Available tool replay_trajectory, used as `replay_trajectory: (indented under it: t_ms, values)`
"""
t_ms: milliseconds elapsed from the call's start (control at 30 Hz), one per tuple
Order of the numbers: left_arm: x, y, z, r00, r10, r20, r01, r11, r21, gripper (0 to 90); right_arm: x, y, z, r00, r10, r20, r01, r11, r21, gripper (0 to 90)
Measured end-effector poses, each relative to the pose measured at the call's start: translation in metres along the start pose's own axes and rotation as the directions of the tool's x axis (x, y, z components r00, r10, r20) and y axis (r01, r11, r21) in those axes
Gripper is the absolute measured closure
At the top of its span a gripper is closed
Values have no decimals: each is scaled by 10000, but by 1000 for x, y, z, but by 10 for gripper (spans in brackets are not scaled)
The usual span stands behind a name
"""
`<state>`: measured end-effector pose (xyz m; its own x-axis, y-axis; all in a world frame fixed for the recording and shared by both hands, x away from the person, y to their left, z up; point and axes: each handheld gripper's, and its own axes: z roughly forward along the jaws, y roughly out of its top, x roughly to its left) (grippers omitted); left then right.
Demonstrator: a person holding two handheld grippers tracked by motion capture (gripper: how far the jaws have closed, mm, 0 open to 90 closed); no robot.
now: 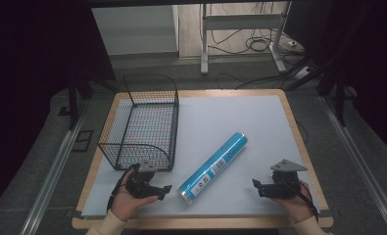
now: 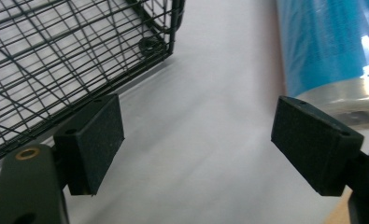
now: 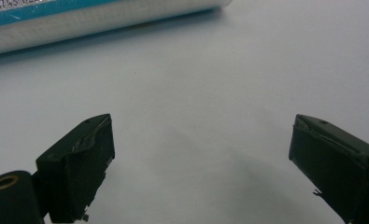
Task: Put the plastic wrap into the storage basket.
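Observation:
A long blue roll (image 1: 214,168) wrapped in clear film lies slantwise on the white mat, its near end toward the front edge. My left gripper (image 1: 165,190) rests just left of that near end, jaws wide apart with only bare mat between them; in the left gripper view (image 2: 198,149) the blue roll (image 2: 327,46) sits beyond the right jaw. My right gripper (image 1: 257,187) stands to the right of the roll, open and empty. From the right gripper view (image 3: 201,163) the roll (image 3: 79,21) lies across the top, well beyond the fingertips.
A black wire basket (image 1: 142,122) stands at the left of the mat, close behind the left gripper; its corner (image 2: 149,46) is near the left jaw. The wooden table edge (image 1: 201,223) runs along the front. Bare mat (image 1: 230,112) stretches behind the roll.

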<state>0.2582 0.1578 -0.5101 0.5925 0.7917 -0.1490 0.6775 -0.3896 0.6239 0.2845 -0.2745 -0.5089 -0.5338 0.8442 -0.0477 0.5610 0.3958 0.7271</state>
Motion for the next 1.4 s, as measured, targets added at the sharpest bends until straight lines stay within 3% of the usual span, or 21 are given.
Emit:
replay_trajectory:
  t_ms: [533, 1000, 1400]
  values:
    - [-10, 13, -14, 9992, 378, 127, -381, 9989, 268, 176, -1, 0, 0, 10000, 80, -7, -80, 10000, 37, 77]
    - [-21, 35, -25, 9985, 504, 193, -505, 9987, 37, 194, -1, 0, 0, 10000, -42, 16, 42, 10000, -1, 82]
    - [-34, 51, -20, 9951, 901, 397, -906, 9958, 132, 184, 0, -1, 0, 10000, -38, -51, 38, 10000, 13, 84]
